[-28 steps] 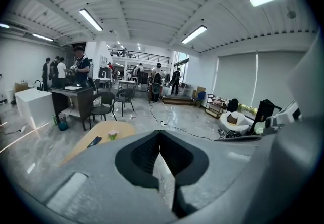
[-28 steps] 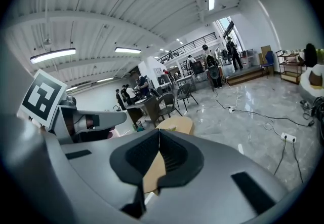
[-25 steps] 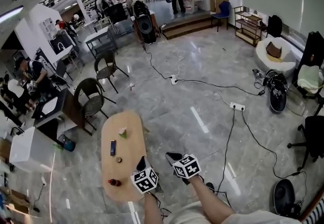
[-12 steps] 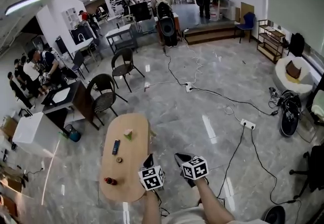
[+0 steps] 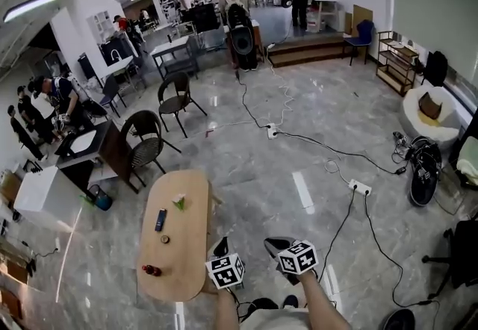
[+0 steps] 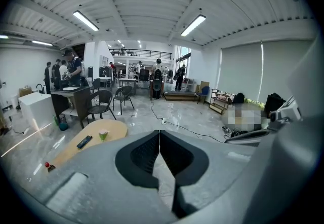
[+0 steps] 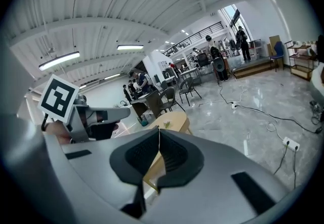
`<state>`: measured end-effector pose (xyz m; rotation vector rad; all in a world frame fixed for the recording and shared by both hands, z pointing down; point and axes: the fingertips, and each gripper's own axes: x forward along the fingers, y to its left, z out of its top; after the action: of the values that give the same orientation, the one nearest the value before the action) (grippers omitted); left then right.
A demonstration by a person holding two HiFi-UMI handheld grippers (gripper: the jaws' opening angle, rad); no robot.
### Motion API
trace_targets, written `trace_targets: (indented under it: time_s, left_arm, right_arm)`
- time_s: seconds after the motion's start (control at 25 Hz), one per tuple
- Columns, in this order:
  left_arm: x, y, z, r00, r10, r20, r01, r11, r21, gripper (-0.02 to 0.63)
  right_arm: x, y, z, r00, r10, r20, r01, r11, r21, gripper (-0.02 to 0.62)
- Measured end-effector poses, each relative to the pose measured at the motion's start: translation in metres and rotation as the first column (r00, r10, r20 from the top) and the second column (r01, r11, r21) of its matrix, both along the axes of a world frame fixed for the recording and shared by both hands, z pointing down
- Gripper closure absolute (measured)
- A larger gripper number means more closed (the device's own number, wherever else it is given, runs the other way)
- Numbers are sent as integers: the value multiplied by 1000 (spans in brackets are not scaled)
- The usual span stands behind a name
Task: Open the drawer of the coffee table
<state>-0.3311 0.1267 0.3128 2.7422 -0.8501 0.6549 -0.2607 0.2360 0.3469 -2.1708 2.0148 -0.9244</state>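
Both tools are in frame and neither is on the job yet. The left gripper (image 5: 220, 248) has its jaws pressed together with nothing between them; its own view confirms the two dark pads meeting along one seam with only floor past them. The right gripper (image 5: 273, 243) is the same: pads closed on each other, empty, and through the gap below them I see the pale edge of the coffee table (image 5: 187, 246). From the head view the table is an oval wooden top at lower left of centre. The left gripper hangs over its near right-hand edge, and the right gripper is over the grey floor (image 5: 254, 172) just beside it. Neither touches the wood as far as I can tell. On the top lie a dark remote (image 5: 160, 219), a small green object (image 5: 179, 201) toward the far end, and a red bottle (image 5: 151, 270) at the near left, none of them in my way. The drawer itself I cannot find in any view — the top hides the table's sides from above, and both gripper views point too level to show a front or a handle. My reading: no part of the task is done. Left to do: get lower and find the drawer front, part one pair of jaws, take hold of the handle or lip, and pull it straight out. Cables (image 5: 299, 138) cross the floor well beyond the table — no concern here.
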Motion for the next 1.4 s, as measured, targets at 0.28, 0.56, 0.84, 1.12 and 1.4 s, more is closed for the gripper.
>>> trace_targets:
  time_s: [0.28, 0.56, 0.84, 1.12, 1.4]
  left_arm:
    - [29, 6, -3, 1000, 21, -16, -21, 1000, -11, 594]
    - [84, 8, 6, 998, 54, -39, -55, 998, -35, 594]
    - [128, -30, 1, 997, 9, -81, -14, 998, -65, 594]
    - [166, -78, 2, 991, -63, -117, 52, 994, -98, 594]
    - [196, -112, 5, 991, -85, -108, 72, 991, -114, 594]
  right_arm:
    - [28, 18, -11, 998, 41, 45, -43, 997, 56, 578]
    - [74, 22, -3, 997, 72, 37, -73, 997, 24, 578]
    - [129, -11, -7, 995, 73, 60, -74, 997, 14, 578]
    - [176, -55, -7, 1000, 18, 11, -18, 999, -30, 578]
    - [211, -87, -7, 1000, 10, 13, -9, 999, -46, 578]
